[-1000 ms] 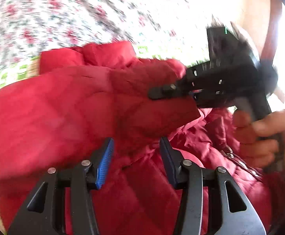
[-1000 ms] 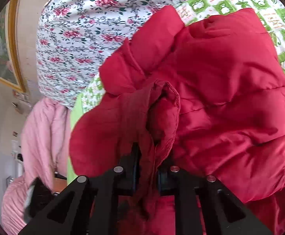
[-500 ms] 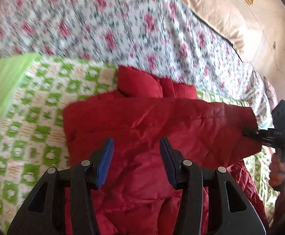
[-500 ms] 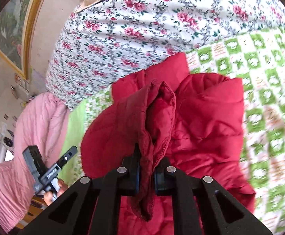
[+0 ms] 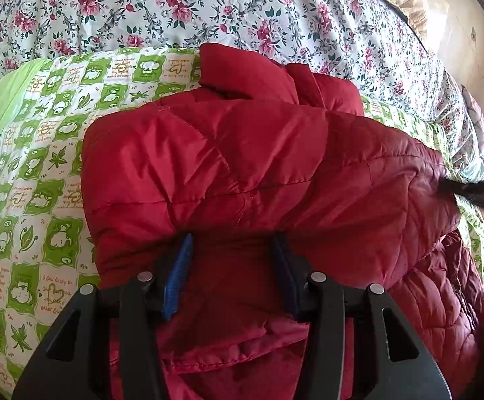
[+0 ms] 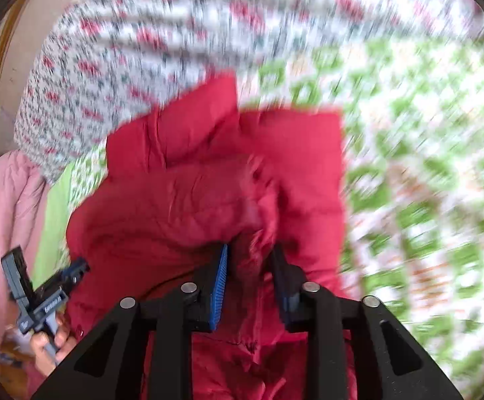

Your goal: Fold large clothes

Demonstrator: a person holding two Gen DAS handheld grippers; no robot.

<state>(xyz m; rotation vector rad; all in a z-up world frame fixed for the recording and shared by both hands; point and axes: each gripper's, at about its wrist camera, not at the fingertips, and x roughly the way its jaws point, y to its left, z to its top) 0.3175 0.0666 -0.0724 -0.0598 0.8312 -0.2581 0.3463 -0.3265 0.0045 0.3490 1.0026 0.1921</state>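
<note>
We spread a red quilted puffer jacket [image 5: 242, 166] across the green-and-white patterned quilt [image 5: 35, 180] that covers the near part of the bed, its collar end lying toward the rose-print floral bedspread [image 5: 242, 10] at the far edge. Our left gripper [image 5: 232, 266] sits low over the jacket's near fold, its jaws parted with padded fabric bulging between them but gripped by neither finger. Our right gripper [image 6: 250, 276], seen through a motion-blurred frame, has its jaws released too, a loose ridge of red fabric standing in the gap. A pink blanket [image 6: 5, 220] lies bunched beyond the quilt's left edge.
</note>
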